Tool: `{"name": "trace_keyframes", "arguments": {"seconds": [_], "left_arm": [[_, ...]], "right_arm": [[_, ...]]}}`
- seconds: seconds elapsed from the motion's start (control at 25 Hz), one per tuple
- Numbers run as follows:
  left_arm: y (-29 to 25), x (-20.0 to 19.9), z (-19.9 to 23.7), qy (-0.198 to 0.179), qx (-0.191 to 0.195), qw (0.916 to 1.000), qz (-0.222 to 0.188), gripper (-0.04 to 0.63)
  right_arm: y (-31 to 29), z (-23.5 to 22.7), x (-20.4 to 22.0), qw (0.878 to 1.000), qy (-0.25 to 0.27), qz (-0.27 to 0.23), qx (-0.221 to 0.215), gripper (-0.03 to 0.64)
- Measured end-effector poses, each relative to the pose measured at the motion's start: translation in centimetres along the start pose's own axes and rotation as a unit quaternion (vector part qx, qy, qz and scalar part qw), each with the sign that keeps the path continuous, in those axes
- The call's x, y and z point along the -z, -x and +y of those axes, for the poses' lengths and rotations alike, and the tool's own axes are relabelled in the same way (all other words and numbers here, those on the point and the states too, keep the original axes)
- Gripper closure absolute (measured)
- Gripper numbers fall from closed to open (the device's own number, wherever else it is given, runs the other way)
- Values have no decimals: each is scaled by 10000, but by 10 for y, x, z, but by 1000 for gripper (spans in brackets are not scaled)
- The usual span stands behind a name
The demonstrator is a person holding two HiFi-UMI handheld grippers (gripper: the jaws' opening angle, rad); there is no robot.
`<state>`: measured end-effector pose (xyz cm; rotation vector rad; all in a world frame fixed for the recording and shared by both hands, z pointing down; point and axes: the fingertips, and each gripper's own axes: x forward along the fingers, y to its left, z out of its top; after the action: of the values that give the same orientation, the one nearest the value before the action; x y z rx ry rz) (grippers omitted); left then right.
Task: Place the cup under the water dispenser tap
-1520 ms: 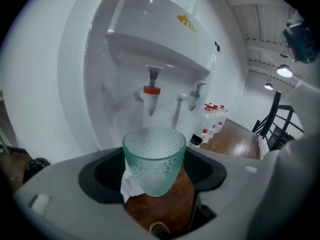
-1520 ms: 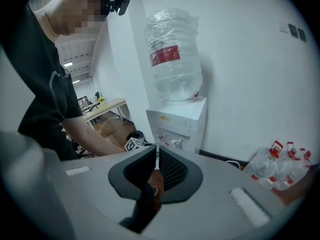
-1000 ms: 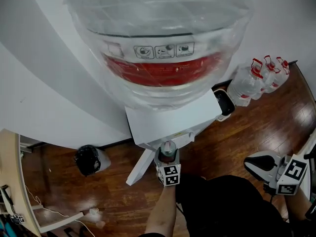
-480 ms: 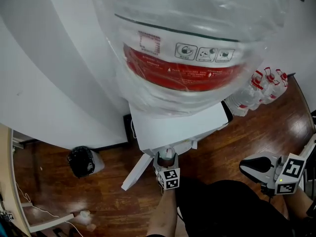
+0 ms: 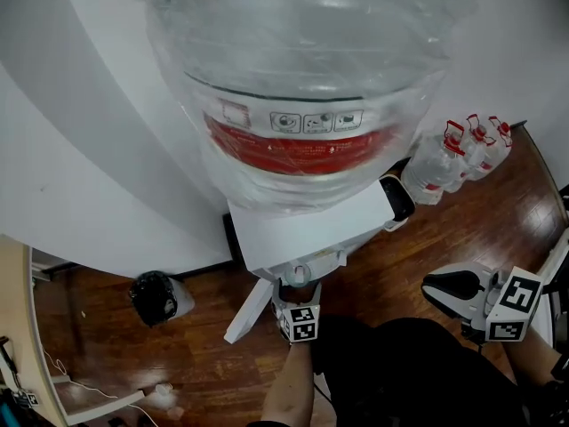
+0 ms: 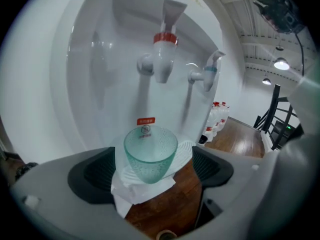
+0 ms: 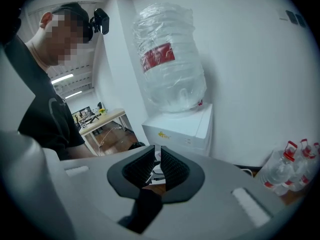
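A pale green textured glass cup (image 6: 149, 146) stands upright on the white drip tray (image 6: 186, 151) of the water dispenser (image 5: 307, 225), directly below the red tap (image 6: 164, 54). My left gripper (image 6: 154, 159) straddles the cup. Its jaws are opening, and the dark pads (image 6: 95, 176) stand clear of the glass on both sides. In the head view the left gripper (image 5: 298, 294) reaches under the dispenser's front, where the cup is hidden. My right gripper (image 7: 157, 168) hangs off to the right (image 5: 449, 289), shut with nothing between its pads.
A blue tap (image 6: 207, 76) sits right of the red one. A large wrapped water bottle (image 5: 302, 87) tops the dispenser. Spare jugs (image 5: 453, 154) stand on the wood floor at the right, a black bin (image 5: 158, 296) at the left, and a white panel (image 5: 249, 310) leans by the dispenser.
The head view has swung about. The left gripper has stayed at the dispenser's front. The right gripper has edged a little to the left.
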<state>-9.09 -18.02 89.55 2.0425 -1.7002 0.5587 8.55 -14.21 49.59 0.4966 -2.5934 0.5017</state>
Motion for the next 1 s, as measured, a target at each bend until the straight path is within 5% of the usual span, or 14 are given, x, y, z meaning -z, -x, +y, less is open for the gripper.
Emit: {"name": "trace_keyframes", "arguments": {"seconds": [0.16, 0.32, 0.48, 0.72, 0.84, 1.0], "left_arm": [[44, -24, -23, -564, 308, 9979, 70, 224], [89, -57, -43, -627, 529, 9966, -76, 227], [152, -106, -43, -633, 440, 9965, -336, 371], [240, -194, -44, -310, 701, 9922, -985, 427], [281, -245, -41, -348, 675, 9871, -1413, 591], [316, -302, -46, -450, 788, 9762, -1971, 591]], "right_arm": [[2, 13, -30, 9992, 28, -367, -125, 575], [15, 21, -48, 9983, 72, -582, -72, 574], [34, 29, -65, 9976, 82, -678, 101, 565], [69, 39, -112, 9914, -41, -1265, 346, 589], [81, 44, -122, 9866, -220, -1559, 426, 600], [93, 47, -125, 9807, -387, -1834, 563, 600]]}}
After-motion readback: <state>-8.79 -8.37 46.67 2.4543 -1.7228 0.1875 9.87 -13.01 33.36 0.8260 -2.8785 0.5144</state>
